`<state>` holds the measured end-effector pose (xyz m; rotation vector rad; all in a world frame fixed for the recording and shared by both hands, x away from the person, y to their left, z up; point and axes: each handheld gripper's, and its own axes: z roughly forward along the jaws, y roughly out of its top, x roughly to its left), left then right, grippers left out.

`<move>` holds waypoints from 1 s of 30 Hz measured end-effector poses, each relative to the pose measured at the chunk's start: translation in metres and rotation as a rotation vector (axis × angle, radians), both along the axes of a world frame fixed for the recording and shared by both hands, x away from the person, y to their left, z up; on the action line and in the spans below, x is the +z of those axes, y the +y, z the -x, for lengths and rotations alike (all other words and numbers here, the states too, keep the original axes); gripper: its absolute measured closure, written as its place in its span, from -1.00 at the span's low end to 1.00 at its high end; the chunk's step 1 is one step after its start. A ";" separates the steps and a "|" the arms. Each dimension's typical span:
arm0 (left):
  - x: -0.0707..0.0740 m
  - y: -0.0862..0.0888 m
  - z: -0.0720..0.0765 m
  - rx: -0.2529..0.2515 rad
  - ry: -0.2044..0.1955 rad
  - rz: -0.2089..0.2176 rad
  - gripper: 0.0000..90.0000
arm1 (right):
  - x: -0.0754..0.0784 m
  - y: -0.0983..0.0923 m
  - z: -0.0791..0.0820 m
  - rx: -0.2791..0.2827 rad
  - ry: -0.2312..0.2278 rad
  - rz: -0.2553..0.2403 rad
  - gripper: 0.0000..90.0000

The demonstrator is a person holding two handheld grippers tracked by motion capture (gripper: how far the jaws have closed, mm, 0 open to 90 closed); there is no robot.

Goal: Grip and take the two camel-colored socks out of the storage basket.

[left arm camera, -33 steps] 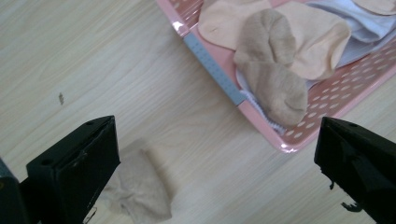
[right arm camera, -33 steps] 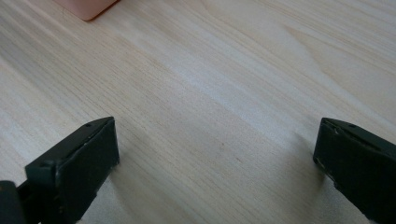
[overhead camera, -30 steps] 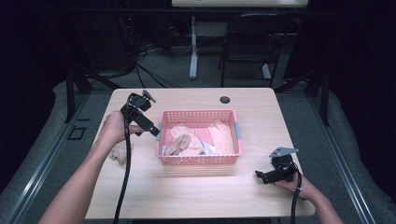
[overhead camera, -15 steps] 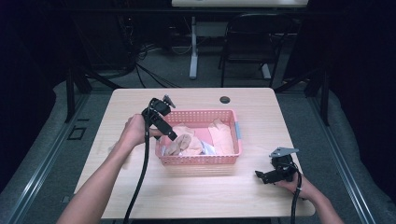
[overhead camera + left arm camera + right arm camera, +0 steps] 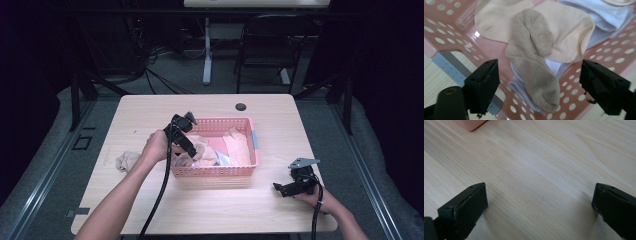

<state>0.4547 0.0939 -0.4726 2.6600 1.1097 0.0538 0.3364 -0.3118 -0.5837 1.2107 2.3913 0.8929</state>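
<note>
Left gripper [image 5: 192, 149] dips into the pink basket [image 5: 252, 141], jaws just narrowing but not yet gripping the tan sock [image 5: 534, 67] at its near-left corner; one sock [image 5: 126, 161] lies on the table's left edge, right gripper [image 5: 281, 189] open, idle.

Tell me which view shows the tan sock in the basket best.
The left gripper view: the tan sock lies close up between that gripper's open jaws, on paler socks. In the high view it is small, partly hidden by the left gripper. The right gripper view faces bare table.
</note>
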 end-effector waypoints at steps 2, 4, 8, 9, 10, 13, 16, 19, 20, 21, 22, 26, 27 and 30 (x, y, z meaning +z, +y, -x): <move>-0.007 -0.002 -0.001 0.001 0.009 -0.010 -0.45 | 0.000 0.000 0.000 0.000 -0.001 0.000 -1.00; -0.013 -0.005 -0.001 0.004 0.014 -0.016 -0.39 | 0.000 0.000 0.000 0.000 -0.001 0.000 -1.00; -0.023 -0.008 -0.002 0.004 0.037 -0.034 -0.27 | 0.000 0.000 0.000 0.000 0.000 0.000 -1.00; -0.026 -0.009 -0.003 0.003 0.040 -0.040 -0.24 | 0.000 0.000 0.000 0.000 0.000 0.000 -1.00; -0.028 -0.009 -0.003 0.007 0.040 -0.047 -0.20 | 0.000 0.000 0.000 0.000 0.000 0.000 -1.00; -0.031 -0.010 -0.003 0.009 0.053 -0.052 -0.04 | 0.000 0.000 0.000 0.000 0.000 0.000 -1.00; -0.036 -0.011 -0.004 0.012 0.059 -0.067 0.11 | 0.000 0.000 0.000 0.000 -0.001 0.000 -1.00; -0.038 -0.011 -0.005 0.015 0.062 -0.073 0.19 | 0.000 0.000 0.000 0.000 0.000 0.000 -1.00; -0.039 -0.011 -0.005 0.013 0.064 -0.075 0.27 | 0.000 0.000 0.000 0.000 0.000 0.000 -1.00; -0.039 -0.011 -0.005 0.013 0.064 -0.075 0.32 | 0.000 0.000 0.000 0.000 0.000 0.000 -1.00; -0.040 -0.012 -0.005 0.007 0.067 -0.075 0.38 | 0.000 0.000 0.000 0.000 0.000 0.000 -1.00; -0.040 -0.012 -0.003 -0.006 0.064 -0.074 0.69 | 0.000 0.000 0.000 -0.001 0.000 0.000 -1.00; -0.039 -0.011 -0.002 -0.016 0.062 -0.070 0.75 | 0.000 0.000 0.000 -0.001 0.000 0.001 -1.00; -0.035 -0.009 -0.001 -0.024 0.048 -0.066 0.85 | 0.000 0.000 0.000 -0.001 0.000 0.000 -1.00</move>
